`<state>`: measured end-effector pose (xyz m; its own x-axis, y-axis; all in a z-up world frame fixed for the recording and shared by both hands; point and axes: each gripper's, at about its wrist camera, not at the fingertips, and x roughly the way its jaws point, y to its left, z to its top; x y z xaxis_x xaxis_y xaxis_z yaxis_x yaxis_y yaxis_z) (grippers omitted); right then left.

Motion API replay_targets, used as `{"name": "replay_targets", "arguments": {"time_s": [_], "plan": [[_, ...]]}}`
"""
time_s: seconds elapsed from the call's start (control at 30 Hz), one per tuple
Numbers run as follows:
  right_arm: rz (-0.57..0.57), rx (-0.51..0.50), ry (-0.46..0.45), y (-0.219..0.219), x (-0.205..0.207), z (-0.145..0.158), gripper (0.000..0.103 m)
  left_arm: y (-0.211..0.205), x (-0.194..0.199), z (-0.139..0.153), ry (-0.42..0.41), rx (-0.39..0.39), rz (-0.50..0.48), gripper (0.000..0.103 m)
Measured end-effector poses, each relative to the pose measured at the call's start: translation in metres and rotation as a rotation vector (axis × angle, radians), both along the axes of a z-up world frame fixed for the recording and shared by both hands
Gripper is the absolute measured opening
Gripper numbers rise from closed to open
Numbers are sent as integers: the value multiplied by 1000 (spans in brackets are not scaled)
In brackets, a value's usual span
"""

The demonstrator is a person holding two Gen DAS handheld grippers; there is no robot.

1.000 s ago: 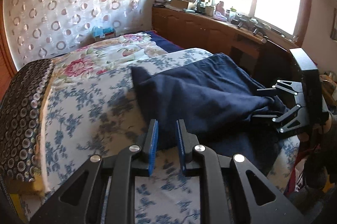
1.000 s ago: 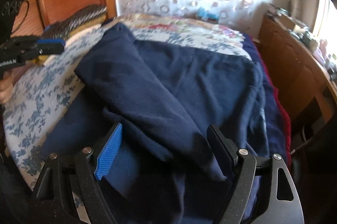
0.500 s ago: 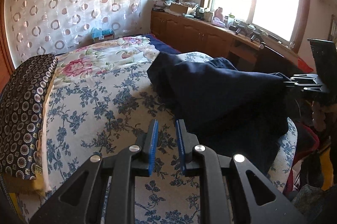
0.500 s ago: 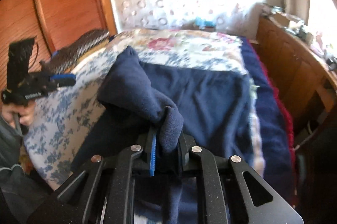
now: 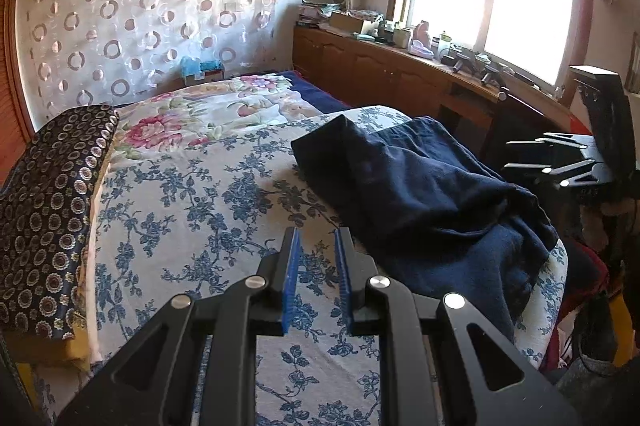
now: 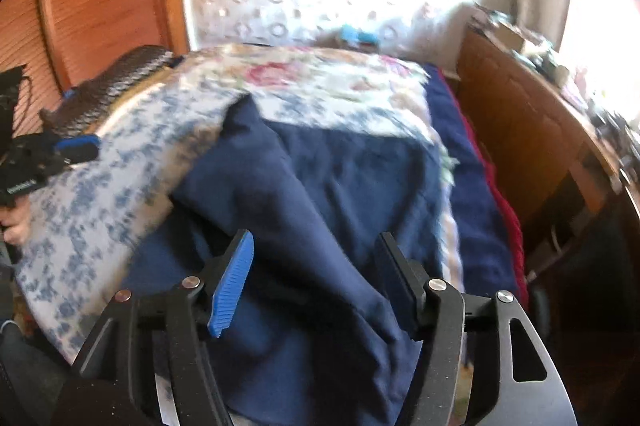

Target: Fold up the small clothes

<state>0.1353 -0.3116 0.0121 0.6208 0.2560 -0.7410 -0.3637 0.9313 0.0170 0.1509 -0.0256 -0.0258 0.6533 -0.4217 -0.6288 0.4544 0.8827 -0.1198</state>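
A dark navy garment (image 5: pixel 420 193) lies rumpled on the blue-flowered bed sheet (image 5: pixel 200 205), near the bed's right edge in the left wrist view. In the right wrist view the garment (image 6: pixel 320 185) spreads under and beyond my right gripper (image 6: pixel 316 236). Its jaws are opening wide and the pads press on nothing. The left wrist view shows that right gripper (image 5: pixel 507 155) from the side, just past the cloth. My left gripper (image 5: pixel 316 232) hovers over bare sheet left of the garment, with only a narrow gap between its pads and nothing in it. It also shows far left as the left gripper (image 6: pixel 76 147).
A dark patterned pillow (image 5: pixel 48 205) lies at the bed's left, a flowered quilt (image 5: pixel 200 113) behind. A wooden cabinet (image 5: pixel 380 69) with clutter runs under the window. A navy blanket with a red edge (image 6: pixel 472 185) hangs on the bed's right side. A hand (image 6: pixel 16 226) holds the left gripper.
Half a second ago my right gripper was shut on a fold of the garment and lifting it. Now it has let go and spread, and the cloth lies heaped. The left gripper stayed put.
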Motion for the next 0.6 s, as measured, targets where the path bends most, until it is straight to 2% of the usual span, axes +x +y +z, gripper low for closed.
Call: {"name": "replay_targets", "arguments": {"time_s": [0.13,0.3,0.43,0.6], "plan": [[106,22,11,44,13,-8,65,3,-3,5,-11,-1,14,16],[209,16,47,93,31,-32,71,7,-5,8,-21,3,24,16],[238,-5,92,114,44,-50,71,10,-5,7,-22,5,32,16],[213,-39,130,120,56,-67,72,10,-3,6,-23,9,39,16]]}}
